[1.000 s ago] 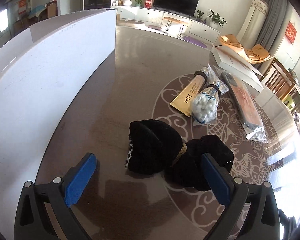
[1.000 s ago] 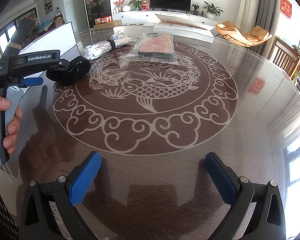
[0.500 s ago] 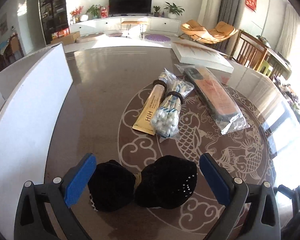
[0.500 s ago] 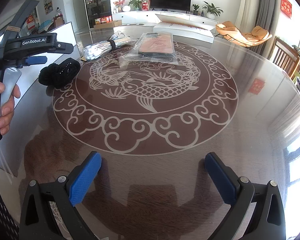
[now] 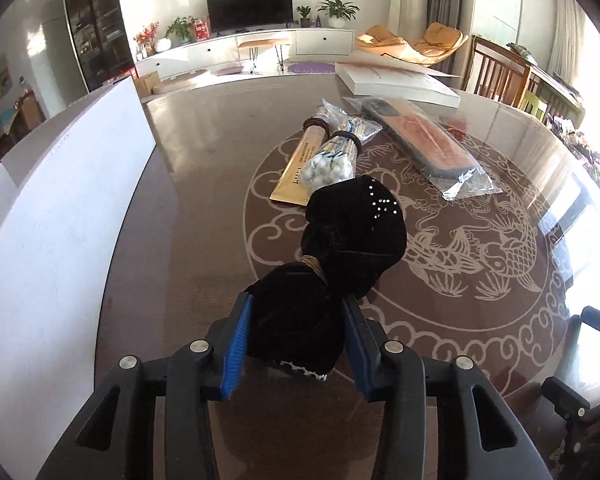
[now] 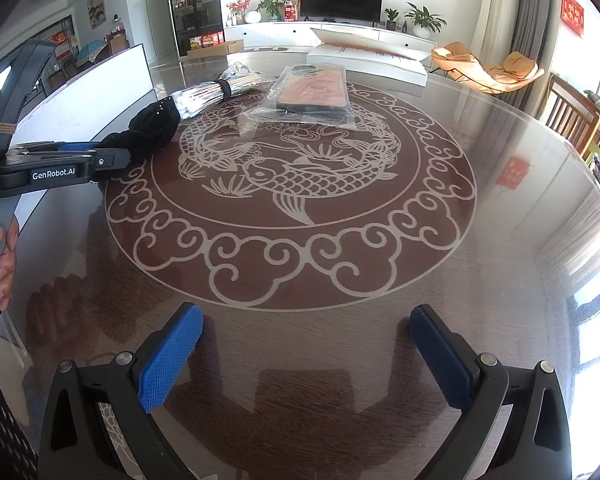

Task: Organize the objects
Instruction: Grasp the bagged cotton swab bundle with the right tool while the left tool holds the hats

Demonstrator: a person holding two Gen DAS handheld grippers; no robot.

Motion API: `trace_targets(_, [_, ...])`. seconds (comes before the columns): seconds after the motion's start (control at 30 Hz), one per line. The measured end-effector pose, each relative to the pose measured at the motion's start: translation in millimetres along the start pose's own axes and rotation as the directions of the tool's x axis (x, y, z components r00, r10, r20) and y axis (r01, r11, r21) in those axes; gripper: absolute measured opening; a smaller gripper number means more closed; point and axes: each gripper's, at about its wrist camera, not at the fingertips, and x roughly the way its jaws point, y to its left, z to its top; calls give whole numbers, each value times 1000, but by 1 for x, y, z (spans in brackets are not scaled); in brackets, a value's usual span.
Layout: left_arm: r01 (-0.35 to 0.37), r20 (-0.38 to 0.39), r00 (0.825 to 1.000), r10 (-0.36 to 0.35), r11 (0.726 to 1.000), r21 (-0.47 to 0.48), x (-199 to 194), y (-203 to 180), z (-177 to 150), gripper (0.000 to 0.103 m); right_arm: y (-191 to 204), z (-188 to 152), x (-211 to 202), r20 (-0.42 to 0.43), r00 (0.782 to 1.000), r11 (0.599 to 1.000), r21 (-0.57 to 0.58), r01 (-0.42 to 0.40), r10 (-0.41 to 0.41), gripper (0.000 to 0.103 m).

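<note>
My left gripper (image 5: 296, 336) is shut on the near end of a black velvet bundle (image 5: 352, 236) tied in the middle with a gold cord; it also shows in the right wrist view (image 6: 152, 130), held just above the table. Beyond it lie a bag of cotton swabs (image 5: 334, 156) on a gold packet (image 5: 300, 168) and a bagged phone case (image 5: 428, 144). My right gripper (image 6: 306, 352) is open and empty over the near table edge.
A white board (image 5: 60, 216) stands along the left of the round glass-topped table (image 5: 188, 240). A flat white box (image 5: 396, 80) lies at the far edge. Wooden chairs (image 5: 500, 76) stand to the right.
My left gripper turned, closed on the black bundle's near end and lifted it toward the swabs. The right gripper has not moved.
</note>
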Motion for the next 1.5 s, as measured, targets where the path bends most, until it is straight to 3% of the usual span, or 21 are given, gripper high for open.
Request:
trace_targets(0.1, [19, -4, 1000, -20, 996, -93, -18, 6, -23, 37, 0, 0, 0, 0, 1000, 1000, 0, 0, 0, 103])
trace_targets(0.2, [-48, -13, 999, 47, 993, -106, -42, 0, -57, 43, 0, 0, 0, 0, 1000, 1000, 0, 0, 0, 103])
trace_targets(0.23, [-62, -19, 998, 61, 993, -95, -48, -2, -67, 57, 0, 0, 0, 0, 1000, 1000, 0, 0, 0, 103])
trace_targets(0.27, [-58, -24, 998, 56, 995, -86, -50, -5, -74, 84, 0, 0, 0, 0, 1000, 1000, 0, 0, 0, 103])
trace_targets(0.33, [-47, -11, 999, 47, 997, -64, -53, -9, -80, 103, 0, 0, 0, 0, 1000, 1000, 0, 0, 0, 103])
trace_targets(0.4, [-72, 14, 997, 72, 997, -31, -52, -12, -77, 103, 0, 0, 0, 0, 1000, 1000, 0, 0, 0, 103])
trace_targets(0.5, [-75, -21, 997, 75, 997, -13, -35, -14, -64, 103, 0, 0, 0, 0, 1000, 1000, 0, 0, 0, 103])
trace_targets(0.6, [-42, -52, 998, 39, 998, -48, -19, -9, -58, 103, 0, 0, 0, 0, 1000, 1000, 0, 0, 0, 103])
trace_targets(0.87, [-61, -41, 997, 58, 994, -86, -15, -1, -56, 103, 0, 0, 0, 0, 1000, 1000, 0, 0, 0, 103])
trace_targets(1.03, [-141, -51, 990, 133, 969, -204, -17, 19, -59, 103, 0, 0, 0, 0, 1000, 1000, 0, 0, 0, 103])
trace_targets(1.37, [-149, -50, 989, 142, 966, -212, -18, 20, -61, 103, 0, 0, 0, -2, 1000, 1000, 2, -1, 1, 103])
trace_targets(1.5, [-149, -50, 989, 142, 966, -212, -17, 20, -61, 103, 9, 32, -4, 24, 997, 997, -12, -72, 72, 103])
